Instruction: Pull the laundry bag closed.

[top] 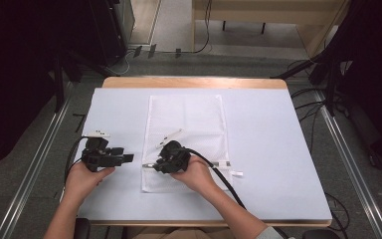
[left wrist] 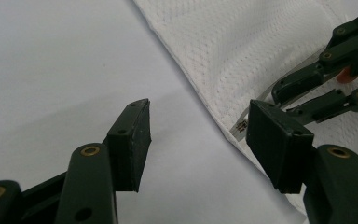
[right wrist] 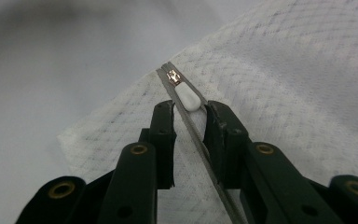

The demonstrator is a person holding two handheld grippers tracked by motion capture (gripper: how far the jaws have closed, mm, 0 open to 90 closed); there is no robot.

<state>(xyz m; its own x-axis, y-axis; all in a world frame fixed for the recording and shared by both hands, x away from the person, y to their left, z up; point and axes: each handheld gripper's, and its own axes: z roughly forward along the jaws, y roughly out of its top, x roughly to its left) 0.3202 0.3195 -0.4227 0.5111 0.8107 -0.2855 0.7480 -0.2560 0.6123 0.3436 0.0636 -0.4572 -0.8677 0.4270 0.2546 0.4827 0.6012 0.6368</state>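
One white mesh laundry bag on white table cover; right gripper jaws narrow, straddling zipper pull, contact unclear; left gripper wide, empty

A wooden worktop carries a pale blue-white sheet over nearly its whole top. Grey carpet floor surrounds it, crossed by 2 metal rails, 1 on each side. Black cables trail over the floor. A light wooden desk stands behind, with dark equipment at the left.
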